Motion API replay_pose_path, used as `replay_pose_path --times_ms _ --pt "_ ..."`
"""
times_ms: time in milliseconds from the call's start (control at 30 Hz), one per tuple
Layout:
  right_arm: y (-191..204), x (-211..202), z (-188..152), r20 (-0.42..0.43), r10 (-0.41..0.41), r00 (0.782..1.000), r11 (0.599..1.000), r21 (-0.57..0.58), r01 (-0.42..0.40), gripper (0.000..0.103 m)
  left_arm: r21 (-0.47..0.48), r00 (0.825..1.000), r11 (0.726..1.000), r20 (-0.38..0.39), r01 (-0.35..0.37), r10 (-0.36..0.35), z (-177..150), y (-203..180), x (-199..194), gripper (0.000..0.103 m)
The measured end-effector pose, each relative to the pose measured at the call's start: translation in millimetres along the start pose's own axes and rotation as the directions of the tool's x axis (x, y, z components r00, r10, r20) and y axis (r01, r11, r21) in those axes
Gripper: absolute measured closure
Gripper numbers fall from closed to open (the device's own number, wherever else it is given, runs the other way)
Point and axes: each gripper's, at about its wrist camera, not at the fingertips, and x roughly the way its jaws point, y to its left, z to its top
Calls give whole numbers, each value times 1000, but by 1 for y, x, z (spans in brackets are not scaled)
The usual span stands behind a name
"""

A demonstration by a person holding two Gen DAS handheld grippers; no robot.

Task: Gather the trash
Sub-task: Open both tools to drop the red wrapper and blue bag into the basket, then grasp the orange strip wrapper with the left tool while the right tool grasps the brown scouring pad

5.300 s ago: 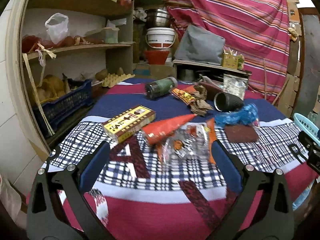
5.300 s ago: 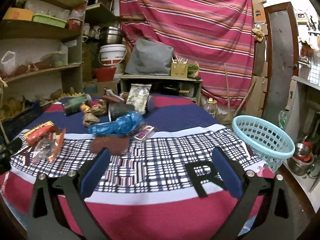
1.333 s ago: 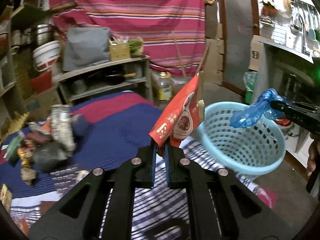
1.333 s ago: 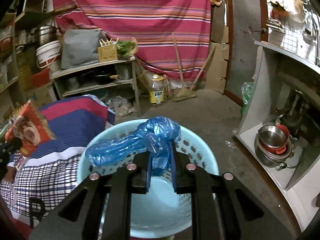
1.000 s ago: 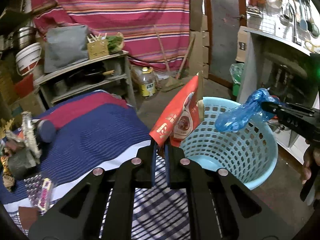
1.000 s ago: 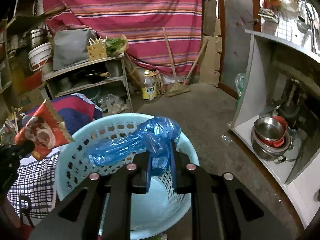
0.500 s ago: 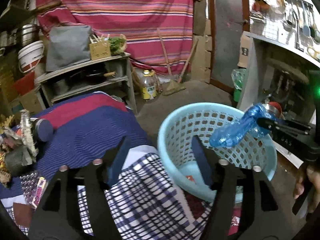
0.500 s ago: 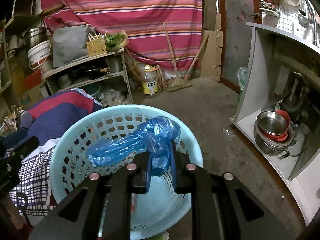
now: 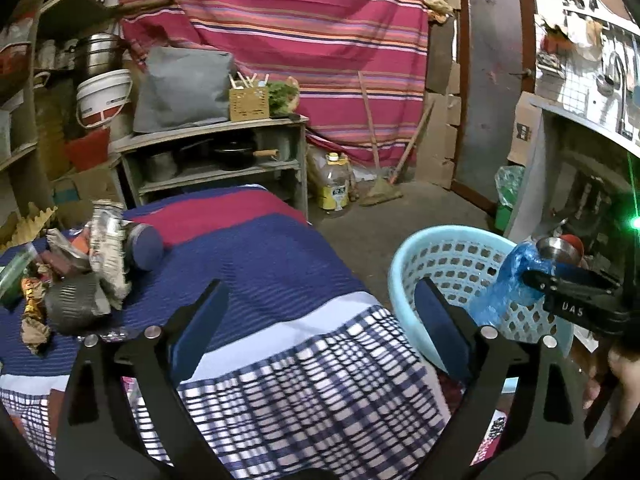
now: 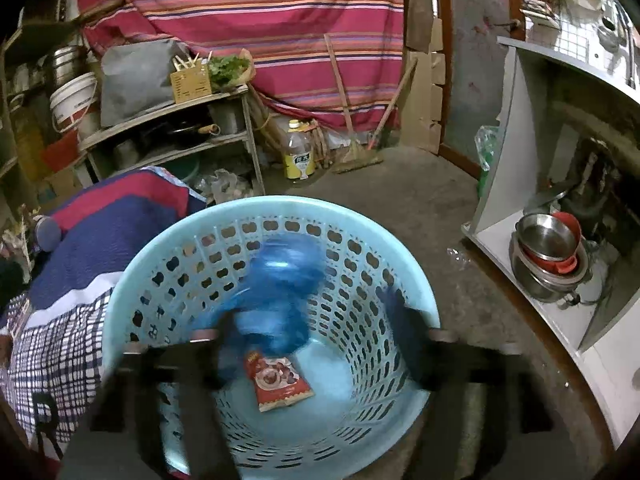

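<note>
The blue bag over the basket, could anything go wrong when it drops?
Maybe. The blue bag is light and floppy, and the right claw is opening around it, so it might cling to a finger or drape over the basket rim. The basket sits beside the table edge, so a bump from the open left claw could tip it.

A table under a striped and checked cloth (image 9: 280,272) carries a heap of wrappers (image 9: 106,248), a dark cup (image 9: 70,308) and crumpled paper (image 9: 34,330) at its left side.
</note>
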Motion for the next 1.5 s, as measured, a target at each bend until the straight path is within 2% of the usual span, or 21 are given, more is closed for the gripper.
replay_pose_path --times_ms 67,100,233,467,633,767,900,1033,1300,1500 --pt "4 2 -1 -17 3 1000 1000 0 -3 33 -10 1000 1000 4 -9 9 1 8 -4 11" --pt "5 2 -1 -19 3 1000 1000 4 -3 26 -15 1000 1000 7 -13 14 2 12 -7 10" --pt "13 -4 -2 3 -6 1000 1000 6 6 13 -29 999 999 21 -44 45 4 31 -21 6" --pt "25 -5 0 3 -44 999 999 5 44 13 -50 993 993 39 -106 108 4 68 -43 6" --pt "38 -25 3 55 -35 998 999 30 33 12 -49 984 985 63 -166 169 1 92 -62 6" --pt "66 -43 1 99 -17 995 1000 2 17 9 -36 976 979 73 -201 203 -6 110 -80 6" --pt "97 -55 -6 107 27 994 999 -23 -25 9 -16 970 972 65 -233 233 -17 127 -95 6" --pt "130 -66 -13 119 62 991 996 -70 -54 9 -65 960 961 60 -269 273 -28 157 -115 6" --pt "199 -90 -35 131 120 984 984 -147 -100 6 -109 943 937 -11 -331 332 -64 215 -142 6" --pt "243 -105 -54 130 151 980 969 -215 -120 6 -142 934 924 -84 -355 346 -98 255 -154 6"
